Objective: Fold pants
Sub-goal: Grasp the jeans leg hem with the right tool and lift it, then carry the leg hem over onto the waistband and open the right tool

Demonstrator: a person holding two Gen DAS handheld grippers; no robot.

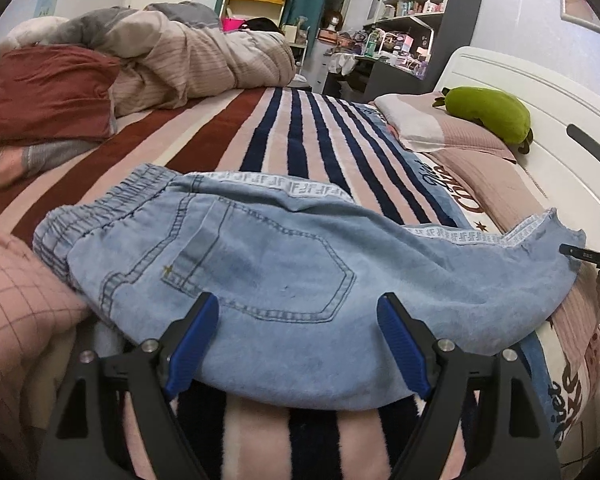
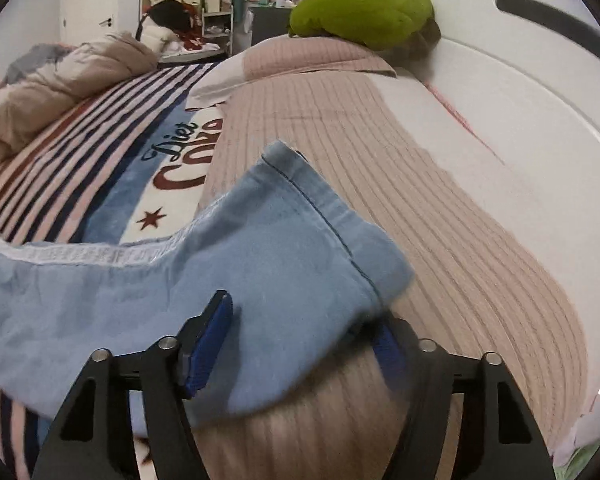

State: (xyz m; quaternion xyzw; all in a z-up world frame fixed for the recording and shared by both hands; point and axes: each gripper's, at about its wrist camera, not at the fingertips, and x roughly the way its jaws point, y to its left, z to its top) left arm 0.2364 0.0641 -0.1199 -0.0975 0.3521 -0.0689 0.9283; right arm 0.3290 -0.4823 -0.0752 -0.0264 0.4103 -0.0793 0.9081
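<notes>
Looking half done: pants [image 1: 284, 264] lie mid-frame on the striped bed [image 1: 300, 128], legs seemingly stacked. Left gripper [image 1: 298, 312] jaws apart, right gripper [image 2: 300, 332] jaws spread around the hem; crosswise folds remain.

Light-blue denim pants [image 1: 292, 280] folded lengthwise; lying flat on bed.
</notes>
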